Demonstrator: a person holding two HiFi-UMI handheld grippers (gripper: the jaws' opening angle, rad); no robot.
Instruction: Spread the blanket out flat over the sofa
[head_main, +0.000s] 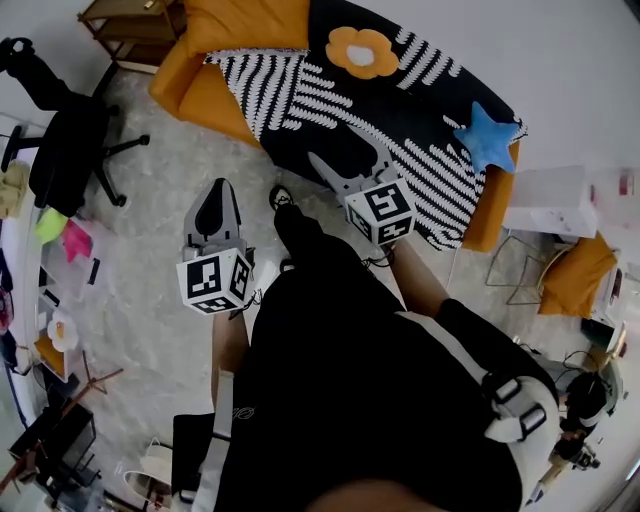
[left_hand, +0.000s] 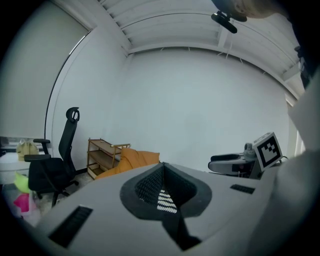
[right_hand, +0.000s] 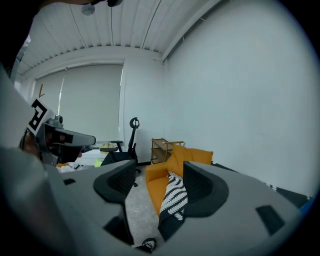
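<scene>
Head view: black patterned blanket (head_main: 400, 110) draped across the orange sofa (head_main: 195, 90).
Near it, left gripper (head_main: 214, 195) jaws pressed together; right gripper (head_main: 345, 160) jaws spread, holding nothing.

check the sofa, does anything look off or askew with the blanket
The blanket doesn't cover the whole sofa. In the head view the sofa's left end is bare, orange cushion included, and the orange arm at the other end shows too. Nothing looks spilled or damaged.
</scene>
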